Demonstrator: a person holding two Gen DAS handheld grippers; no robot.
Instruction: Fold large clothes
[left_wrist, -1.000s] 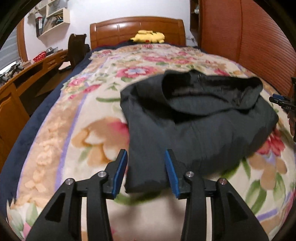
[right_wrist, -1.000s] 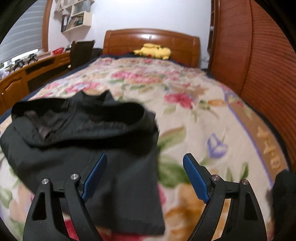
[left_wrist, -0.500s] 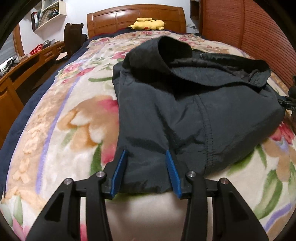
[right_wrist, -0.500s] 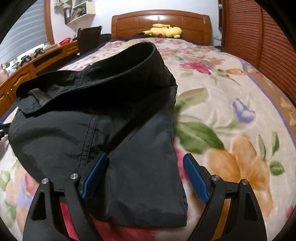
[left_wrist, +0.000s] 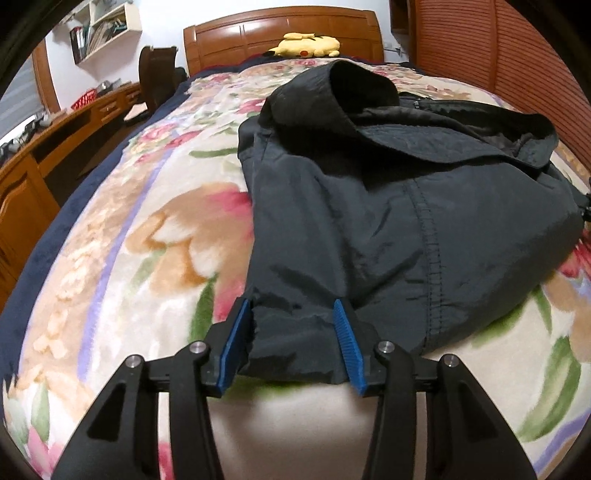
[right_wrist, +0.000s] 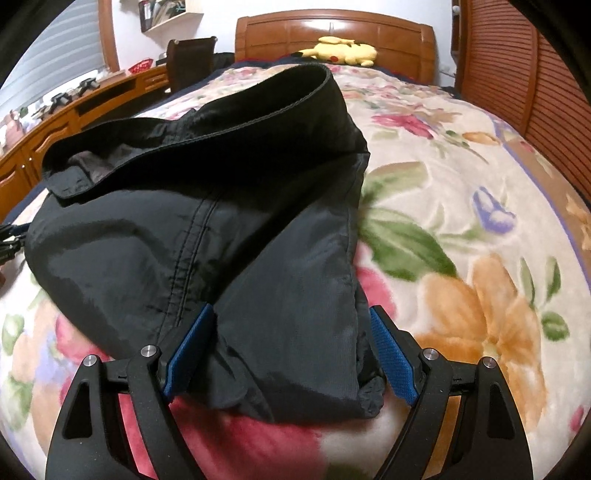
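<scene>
Now my left gripper (left_wrist: 291, 341) sits low at the near left corner of the black jacket (left_wrist: 388, 206), which lies folded on the floral blanket (left_wrist: 122, 258) across the bed, collar end toward the wooden headboard (left_wrist: 284, 33). Its jaws are opening, with the corner of the hem between the blue pads but not pinched, as far as I can tell. My right gripper (right_wrist: 291, 350) stands spread wide around the near right edge of the jacket, where a thick fold of cloth bulges between the jaws without being squeezed.

What worries me is the slick, puffy fabric: I judge the layers could slide apart once let go, and the fold may spring open. If I draw the grippers back carelessly, a pad could snag the hem and drag the corner askew. The plush blanket is soft too, so pressing down might catch it together with the jacket
</scene>
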